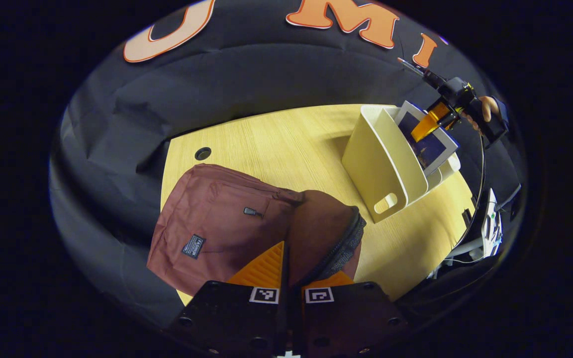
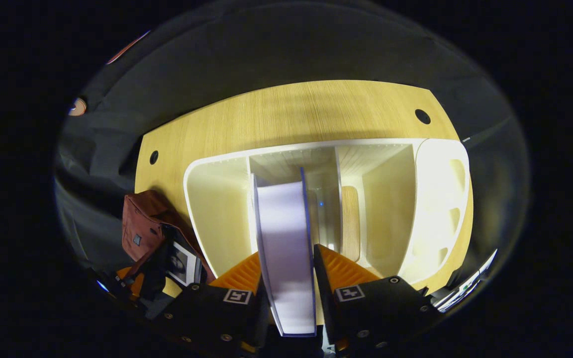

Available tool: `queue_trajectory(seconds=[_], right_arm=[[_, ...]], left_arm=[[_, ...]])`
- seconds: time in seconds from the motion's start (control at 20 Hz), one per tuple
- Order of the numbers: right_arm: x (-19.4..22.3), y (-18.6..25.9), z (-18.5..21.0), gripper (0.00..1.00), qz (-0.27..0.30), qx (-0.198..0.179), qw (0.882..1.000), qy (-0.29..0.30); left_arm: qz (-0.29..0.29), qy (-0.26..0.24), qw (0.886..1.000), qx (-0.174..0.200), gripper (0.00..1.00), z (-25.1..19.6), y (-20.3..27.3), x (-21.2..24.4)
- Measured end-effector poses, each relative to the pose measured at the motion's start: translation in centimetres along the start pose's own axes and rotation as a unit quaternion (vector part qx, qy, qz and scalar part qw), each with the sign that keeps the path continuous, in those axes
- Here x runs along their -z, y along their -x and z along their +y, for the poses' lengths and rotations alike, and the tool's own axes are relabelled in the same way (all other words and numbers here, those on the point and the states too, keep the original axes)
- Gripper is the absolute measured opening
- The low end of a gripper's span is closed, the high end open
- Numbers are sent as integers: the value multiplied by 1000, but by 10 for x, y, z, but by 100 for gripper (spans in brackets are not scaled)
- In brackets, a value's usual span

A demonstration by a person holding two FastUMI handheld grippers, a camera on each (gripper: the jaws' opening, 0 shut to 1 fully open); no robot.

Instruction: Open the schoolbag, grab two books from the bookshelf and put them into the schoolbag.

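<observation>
A maroon schoolbag (image 1: 207, 223) lies on the wooden table (image 1: 276, 144). Its zipped flap (image 1: 326, 228) is lifted, and my left gripper (image 1: 286, 248) is shut on that flap. At the table's right stands a cream bookshelf (image 1: 381, 164) with a book (image 1: 430, 144) tilted up out of it. In the left gripper view the right gripper (image 1: 443, 119), held by a hand, grips the book's top. The right gripper view looks down into the bookshelf (image 2: 217, 209). There my right gripper (image 2: 286, 253) is shut on the white-edged book (image 2: 284, 219) in the middle compartment. The schoolbag (image 2: 140, 223) shows at lower left.
Round cable holes (image 1: 202, 153) (image 2: 422, 116) pierce the tabletop near its corners. Black cloth hangs behind the table. White equipment with cables (image 1: 490, 223) sits off the table's right edge. The bookshelf's other compartments (image 2: 386, 199) hold nothing visible.
</observation>
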State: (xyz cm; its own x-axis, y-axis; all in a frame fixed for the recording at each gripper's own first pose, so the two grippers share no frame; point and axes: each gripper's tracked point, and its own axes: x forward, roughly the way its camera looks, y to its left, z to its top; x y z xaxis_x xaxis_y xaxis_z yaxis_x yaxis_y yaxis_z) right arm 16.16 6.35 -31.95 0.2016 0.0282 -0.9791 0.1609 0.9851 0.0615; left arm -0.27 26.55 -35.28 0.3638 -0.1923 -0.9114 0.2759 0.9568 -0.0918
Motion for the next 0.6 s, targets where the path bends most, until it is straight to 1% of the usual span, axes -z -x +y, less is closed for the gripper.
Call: queue_trajectory(seconds=[0.05, 0.1, 0.2, 0.4, 0.5, 0.6], right_arm=[[2, 1, -4, 45, 2, 4, 1000, 0], [7, 2, -5, 40, 6, 6, 1000, -4], [10, 8, -13, 39, 1, 14, 1000, -4], [19, 42, -11, 38, -14, -1, 1000, -25], [24, 66, -15, 38, -33, -2, 999, -30], [26, 92, -11, 38, -54, -14, 998, -41]], left_arm=[[1, -2, 1000, 0, 5, 0, -1, -1], [1, -4, 1000, 1, 5, -1, -1, -1], [2, -8, 1000, 3, 5, -1, 0, -1], [2, -21, 1000, 11, 5, -2, -2, -1], [2, -27, 1000, 16, 5, -1, -4, -2], [1, -32, 999, 20, 5, 0, -4, -2]])
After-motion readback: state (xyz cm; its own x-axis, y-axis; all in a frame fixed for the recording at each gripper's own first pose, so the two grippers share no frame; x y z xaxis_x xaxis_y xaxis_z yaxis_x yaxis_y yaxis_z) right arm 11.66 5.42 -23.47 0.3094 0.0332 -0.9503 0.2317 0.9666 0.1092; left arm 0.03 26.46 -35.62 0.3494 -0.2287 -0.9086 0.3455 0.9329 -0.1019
